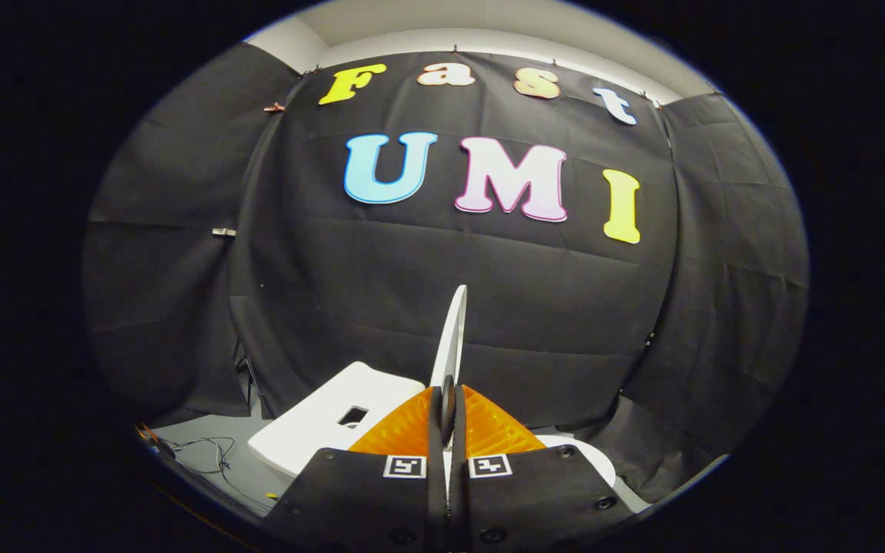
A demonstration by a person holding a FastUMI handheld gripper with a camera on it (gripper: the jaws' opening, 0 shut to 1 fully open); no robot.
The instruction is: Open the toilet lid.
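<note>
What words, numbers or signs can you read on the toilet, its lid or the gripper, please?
Toilet lid, standing edge-on and pinched between the fingers of the gripper: no text.
White toilet body beside the fingers: no text.
Markers on the gripper: two square coded patterns, neither words nor numbers.

A thin white plastic toilet lid (452, 338) is seen edge-on, plain and unpatterned, pinched between the two fingers of the tongs (449, 399). A white rectangular cistern top (319, 430) with a small dark rectangular opening is seen beside it, and a curved white toilet rim (585, 455) on the other side. Two small black-and-white square marker patterns (404, 466) are carried on the tongs' black body. The floor (204, 453) is pale grey, crossed by thin dark wires (208, 445). The creased booth cloth (335, 307) is black, under a white ceiling strip (427, 34).
</note>
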